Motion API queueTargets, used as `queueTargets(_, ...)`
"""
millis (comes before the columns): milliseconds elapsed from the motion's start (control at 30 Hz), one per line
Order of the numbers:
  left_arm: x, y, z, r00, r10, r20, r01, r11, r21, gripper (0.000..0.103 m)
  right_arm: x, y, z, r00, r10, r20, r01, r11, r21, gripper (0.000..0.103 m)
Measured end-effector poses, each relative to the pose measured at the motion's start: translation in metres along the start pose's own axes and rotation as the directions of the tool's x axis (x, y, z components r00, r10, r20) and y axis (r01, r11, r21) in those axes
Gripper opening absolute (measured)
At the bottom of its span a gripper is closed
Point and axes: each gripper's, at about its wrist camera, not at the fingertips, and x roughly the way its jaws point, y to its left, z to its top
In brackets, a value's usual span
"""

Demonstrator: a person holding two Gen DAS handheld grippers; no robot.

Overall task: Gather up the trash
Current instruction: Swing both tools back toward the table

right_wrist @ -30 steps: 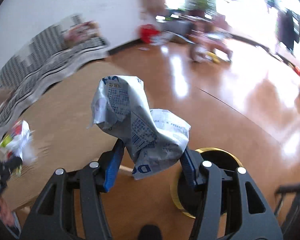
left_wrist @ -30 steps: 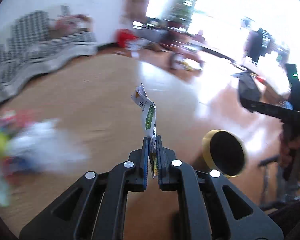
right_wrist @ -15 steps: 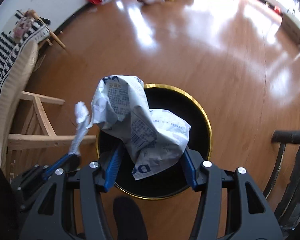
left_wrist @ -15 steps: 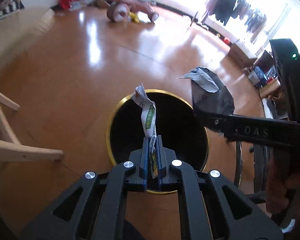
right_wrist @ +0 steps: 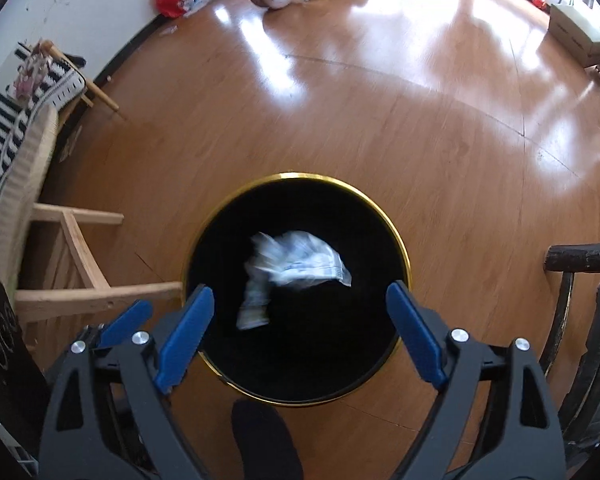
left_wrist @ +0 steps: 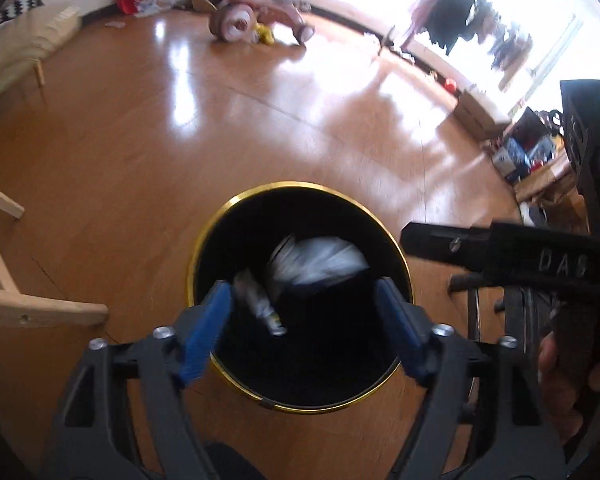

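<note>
A black bin with a gold rim (left_wrist: 300, 185) (right_wrist: 296, 176) stands on the wooden floor right below both grippers. My left gripper (left_wrist: 302, 292) hangs over its mouth, jaws opening, pads bare. A small green-and-white wrapper (left_wrist: 260, 304) (right_wrist: 254, 308) falls blurred inside the bin, free of the pads. My right gripper (right_wrist: 300, 294) is also over the bin, jaws opening and holding nothing. The crumpled white printed bag (right_wrist: 300, 264) (left_wrist: 316, 260) drops blurred into the bin. The right gripper's black body (left_wrist: 500, 248) shows in the left wrist view, with a hand (left_wrist: 560, 360) behind it.
A pale wooden chair frame (left_wrist: 20, 312) (right_wrist: 80, 288) stands just left of the bin, with a striped cushion (right_wrist: 0, 152) beyond it. A black metal chair (right_wrist: 580, 300) is close on the right. A dark foot (right_wrist: 264, 440) is by the near rim. A pink ride-on toy (left_wrist: 252, 20) sits far back.
Both grippers swung down from the room to above the bin and stopped there. Then both opened: the wrapper left the left pads and the crumpled bag left the right pads, both falling into the bin.
</note>
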Motion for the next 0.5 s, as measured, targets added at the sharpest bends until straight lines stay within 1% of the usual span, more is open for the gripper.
queueTargets(67, -0.013, 0.005, 0.0, 1.0, 0.005, -0.002, -0.005, 1.0, -0.004, 0.077, -0.017, 0.017, 0.001, 0.999, 0.006, 0.043, -0.005, 1.0, -0.024, 0.085)
queueTargets(133, -0.045, 0.019, -0.003, 1.0, 0.019, 0.022, -0.019, 1.0, -0.007, 0.083, -0.04, 0.051, 0.0, 0.995, 0.008, 0.103, 0.001, 0.996, -0.085, 0.085)
queueTargets(167, -0.062, 0.026, -0.006, 0.999, 0.035, 0.038, -0.034, 0.999, -0.01, 0.085, -0.049, 0.067, -0.002, 0.992, 0.022, 0.125, -0.008, 0.994, -0.112, 0.085)
queueTargets(200, -0.089, 0.039, -0.01, 0.996, 0.064, 0.063, -0.063, 0.998, -0.018, 0.087, -0.061, 0.088, -0.006, 0.988, 0.047, 0.149, -0.024, 0.988, -0.151, 0.085)
queueTargets(233, -0.108, 0.047, -0.015, 0.993, 0.086, 0.079, -0.085, 0.996, -0.024, 0.091, -0.075, 0.118, -0.013, 0.982, 0.084, 0.172, -0.048, 0.978, -0.205, 0.086)
queueTargets(267, -0.131, 0.058, -0.018, 0.989, 0.115, 0.098, -0.113, 0.993, -0.033, 0.091, -0.084, 0.141, -0.019, 0.976, 0.112, 0.185, -0.064, 0.967, -0.245, 0.086)
queueTargets(300, -0.161, 0.073, -0.026, 0.981, 0.153, 0.122, -0.149, 0.988, -0.044, 0.092, -0.093, 0.165, -0.027, 0.971, 0.142, 0.194, -0.083, 0.954, -0.287, 0.086)
queueTargets(333, -0.186, 0.085, -0.033, 0.972, 0.186, 0.14, -0.181, 0.982, -0.05, 0.092, -0.105, 0.199, -0.039, 0.962, 0.188, 0.2, -0.11, 0.931, -0.347, 0.086)
queueTargets(367, -0.224, 0.104, -0.045, 0.956, 0.239, 0.171, -0.231, 0.971, -0.061, 0.092, -0.112, 0.222, -0.048, 0.955, 0.215, 0.206, -0.125, 0.917, -0.379, 0.087)
queueTargets(400, -0.247, 0.116, -0.054, 0.944, 0.273, 0.188, -0.263, 0.962, -0.073, 0.093, -0.12, 0.249, -0.06, 0.947, 0.249, 0.202, -0.144, 0.893, -0.426, 0.087)
queueTargets(433, -0.275, 0.13, -0.065, 0.927, 0.313, 0.207, -0.299, 0.95, -0.095, 0.094, -0.127, 0.274, -0.072, 0.94, 0.28, 0.193, -0.163, 0.869, -0.468, 0.088)
queueTargets(467, -0.309, 0.151, -0.082, 0.905, 0.36, 0.228, -0.338, 0.932, -0.132, 0.094, -0.134, 0.305, -0.089, 0.931, 0.321, 0.174, -0.191, 0.834, -0.517, 0.088)
queueTargets(500, -0.33, 0.163, -0.093, 0.889, 0.394, 0.235, -0.364, 0.917, -0.162, 0.094, -0.14, 0.336, -0.106, 0.921, 0.362, 0.146, -0.224, 0.797, -0.561, 0.089)
